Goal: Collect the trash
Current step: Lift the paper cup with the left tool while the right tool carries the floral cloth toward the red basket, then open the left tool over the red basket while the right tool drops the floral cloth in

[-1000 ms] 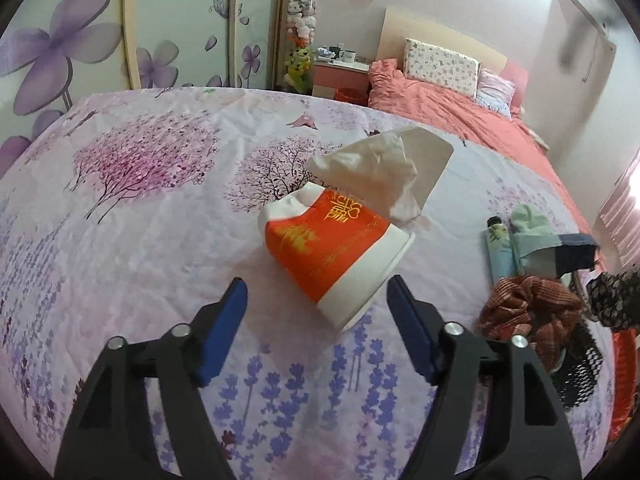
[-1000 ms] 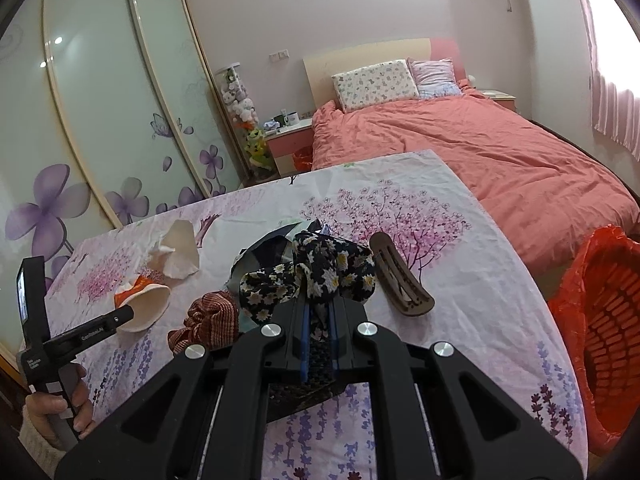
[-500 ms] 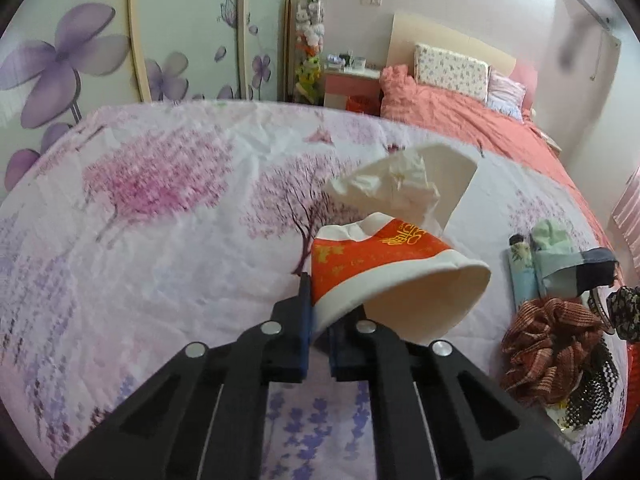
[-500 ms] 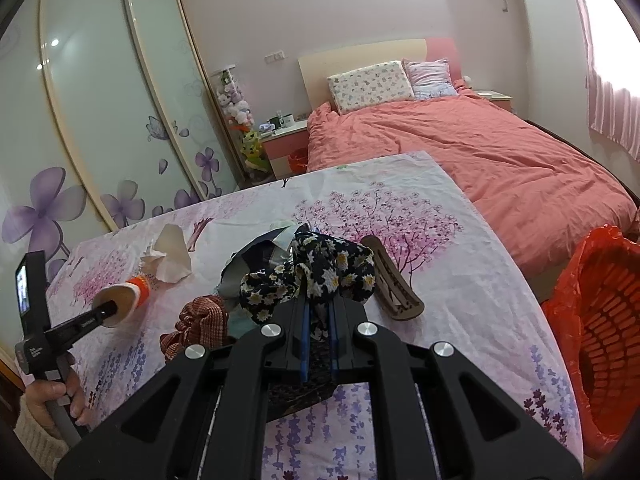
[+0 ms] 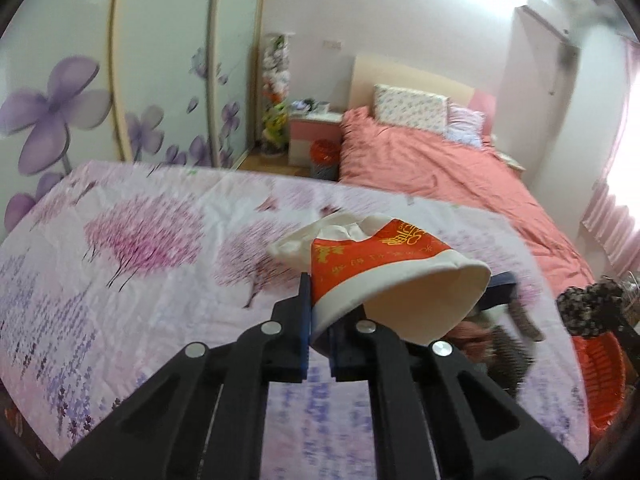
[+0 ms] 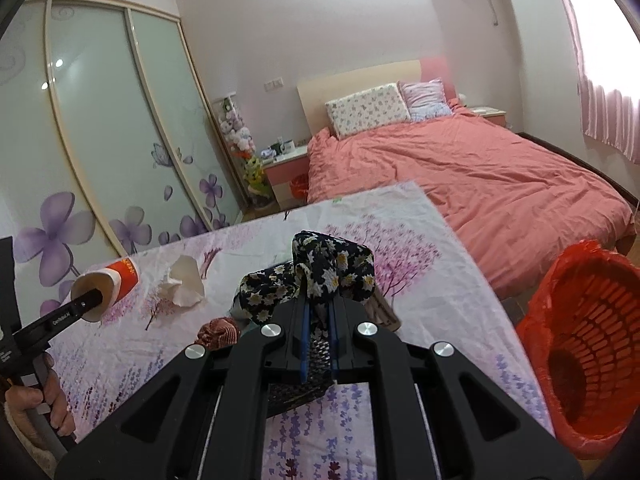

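Observation:
My left gripper (image 5: pixel 319 312) is shut on the rim of a crushed red-and-white paper cup (image 5: pixel 384 276), which hangs above the flowered bedspread (image 5: pixel 140 264). In the right wrist view the same cup (image 6: pixel 108 284) shows at the left, raised on the left gripper's black finger (image 6: pixel 76 310). My right gripper (image 6: pixel 318 320) is shut on a black floral cloth (image 6: pixel 320 276) that bunches over its tips. A crumpled white tissue (image 6: pixel 182 282) lies on the bedspread just right of the cup. A red lined trash basket (image 6: pixel 588 352) stands off the bed's right edge.
A reddish checked scrunchie (image 6: pixel 218 332) lies near my right gripper. A brown hair clip (image 6: pixel 386 312) is partly hidden behind the cloth. Beyond the bedspread are a pink bed (image 6: pixel 480 176), a nightstand (image 6: pixel 284 168) and sliding wardrobe doors (image 6: pixel 100 132). A hand (image 6: pixel 52 396) holds the left gripper's handle.
My left gripper shut on the paper cup's rim and lifted it off the bedspread, leaving the tissue behind. The right gripper rose a little with the floral cloth.

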`<action>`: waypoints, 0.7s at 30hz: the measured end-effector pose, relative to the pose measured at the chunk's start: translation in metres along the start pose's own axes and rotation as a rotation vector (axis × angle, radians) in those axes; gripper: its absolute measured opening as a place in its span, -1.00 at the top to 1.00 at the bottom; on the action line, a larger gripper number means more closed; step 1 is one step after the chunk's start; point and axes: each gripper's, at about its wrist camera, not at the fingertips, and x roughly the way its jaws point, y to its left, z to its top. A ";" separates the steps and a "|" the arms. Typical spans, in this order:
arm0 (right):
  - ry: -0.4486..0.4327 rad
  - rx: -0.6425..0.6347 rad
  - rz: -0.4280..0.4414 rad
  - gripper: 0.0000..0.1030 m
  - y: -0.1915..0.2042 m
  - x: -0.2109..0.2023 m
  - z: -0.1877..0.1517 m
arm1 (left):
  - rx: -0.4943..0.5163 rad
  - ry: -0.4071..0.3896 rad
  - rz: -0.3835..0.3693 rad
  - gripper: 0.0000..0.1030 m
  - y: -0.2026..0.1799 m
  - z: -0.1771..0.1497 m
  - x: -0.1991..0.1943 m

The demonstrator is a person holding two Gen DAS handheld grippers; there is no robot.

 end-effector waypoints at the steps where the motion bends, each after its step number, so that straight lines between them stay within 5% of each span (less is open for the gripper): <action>1: -0.008 0.003 -0.003 0.85 -0.002 -0.004 0.001 | 0.007 -0.007 -0.011 0.85 -0.007 0.002 -0.005; 21: -0.181 0.093 -0.140 0.85 -0.077 -0.082 0.011 | 0.167 0.001 -0.270 0.85 -0.174 -0.013 -0.046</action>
